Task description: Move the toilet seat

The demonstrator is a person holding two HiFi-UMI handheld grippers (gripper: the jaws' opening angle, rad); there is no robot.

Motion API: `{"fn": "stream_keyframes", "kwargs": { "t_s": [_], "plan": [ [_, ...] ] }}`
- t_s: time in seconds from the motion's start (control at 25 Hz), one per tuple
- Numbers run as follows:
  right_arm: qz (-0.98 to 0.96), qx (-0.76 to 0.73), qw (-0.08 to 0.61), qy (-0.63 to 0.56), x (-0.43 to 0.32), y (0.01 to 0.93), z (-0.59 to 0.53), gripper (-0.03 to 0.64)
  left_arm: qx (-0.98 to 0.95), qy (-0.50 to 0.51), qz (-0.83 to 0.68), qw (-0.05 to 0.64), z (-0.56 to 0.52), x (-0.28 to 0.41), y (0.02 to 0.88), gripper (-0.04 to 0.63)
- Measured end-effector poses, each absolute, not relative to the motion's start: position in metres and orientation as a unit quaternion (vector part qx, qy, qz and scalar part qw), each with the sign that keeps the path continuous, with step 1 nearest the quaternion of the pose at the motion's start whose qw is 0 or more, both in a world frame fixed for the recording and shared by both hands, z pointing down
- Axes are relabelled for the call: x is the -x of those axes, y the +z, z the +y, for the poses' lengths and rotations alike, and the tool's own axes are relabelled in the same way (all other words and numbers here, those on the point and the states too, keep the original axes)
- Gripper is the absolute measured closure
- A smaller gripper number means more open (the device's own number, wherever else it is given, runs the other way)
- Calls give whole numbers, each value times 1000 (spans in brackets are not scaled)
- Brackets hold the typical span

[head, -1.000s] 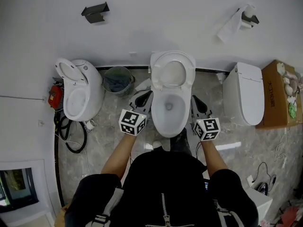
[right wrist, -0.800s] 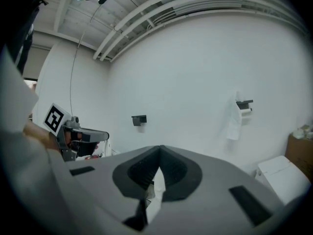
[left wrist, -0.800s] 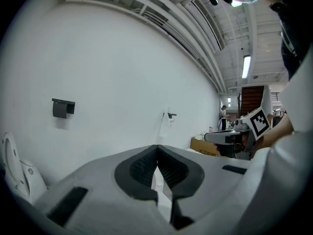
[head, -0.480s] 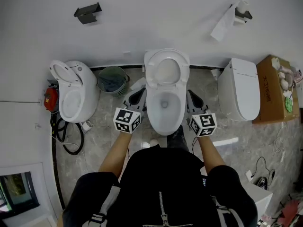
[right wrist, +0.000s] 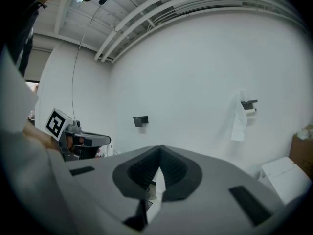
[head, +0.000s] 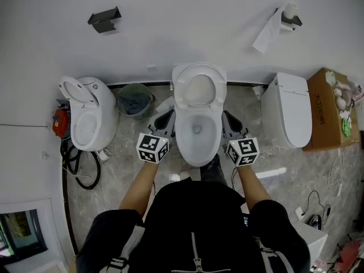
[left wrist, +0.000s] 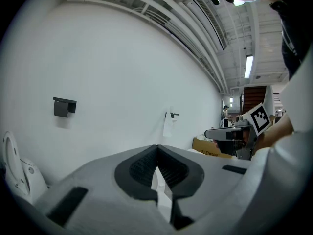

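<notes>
Cut by head view's right edge: cardboard box (head: pixel 327 112), contents too small to tell. Cut at lower left corner: dark framed pane (head: pixel 20 231). Waste bin (head: pixel 135 98) contents indistinct. Raised toilet seat (head: pixel 178 90): layers not separable. In left gripper view: side toilet (left wrist: pixel 13 166) cropped at left rim; far figure (left wrist: pixel 225 112) too small to make out.

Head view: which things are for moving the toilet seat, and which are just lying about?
For the job:
- middle toilet
- toilet seat, tipped up
- left hand-held gripper and right hand-held gripper, both shut and empty, one on each side of the bowl

Just lying about:
- left toilet
- right toilet, lid down
- bin
- cardboard box
- toilet paper on the wall
- black hose
</notes>
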State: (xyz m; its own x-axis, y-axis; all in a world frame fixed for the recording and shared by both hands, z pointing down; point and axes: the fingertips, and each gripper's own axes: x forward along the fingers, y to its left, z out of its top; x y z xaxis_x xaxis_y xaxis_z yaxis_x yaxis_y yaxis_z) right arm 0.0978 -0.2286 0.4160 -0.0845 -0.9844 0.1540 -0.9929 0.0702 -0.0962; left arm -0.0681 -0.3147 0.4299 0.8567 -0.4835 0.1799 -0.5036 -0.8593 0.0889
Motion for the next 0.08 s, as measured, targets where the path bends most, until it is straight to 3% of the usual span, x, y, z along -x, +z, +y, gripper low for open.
{"fn": "stream_keyframes", "kwargs": {
  "t_s": [0.08],
  "plan": [
    [-733, -675, 24, 88, -98, 416, -231, 615, -961, 75, -256, 65, -317, 66, 429, 594]
  ]
}}
